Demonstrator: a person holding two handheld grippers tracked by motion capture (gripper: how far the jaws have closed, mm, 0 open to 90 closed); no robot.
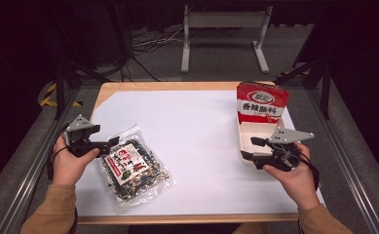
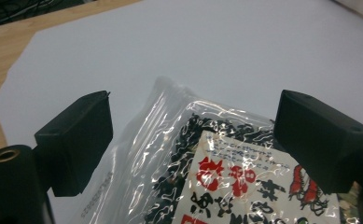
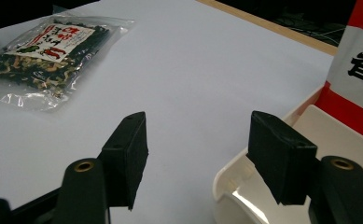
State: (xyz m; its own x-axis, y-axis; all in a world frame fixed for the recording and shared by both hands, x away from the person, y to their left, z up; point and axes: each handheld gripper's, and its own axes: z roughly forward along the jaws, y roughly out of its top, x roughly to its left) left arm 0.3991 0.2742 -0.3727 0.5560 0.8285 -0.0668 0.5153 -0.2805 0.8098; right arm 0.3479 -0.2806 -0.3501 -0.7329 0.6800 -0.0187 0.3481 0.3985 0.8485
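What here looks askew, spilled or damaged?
Nothing is spilled or torn. The clear plastic packet of dark dried mix lies askew on the white sheet; the red-and-white carton has its lid standing open. Both look intact.

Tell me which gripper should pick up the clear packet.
Left. The left gripper has its open jaws already astride the clear packet, while the right gripper sits by the white box across the table.
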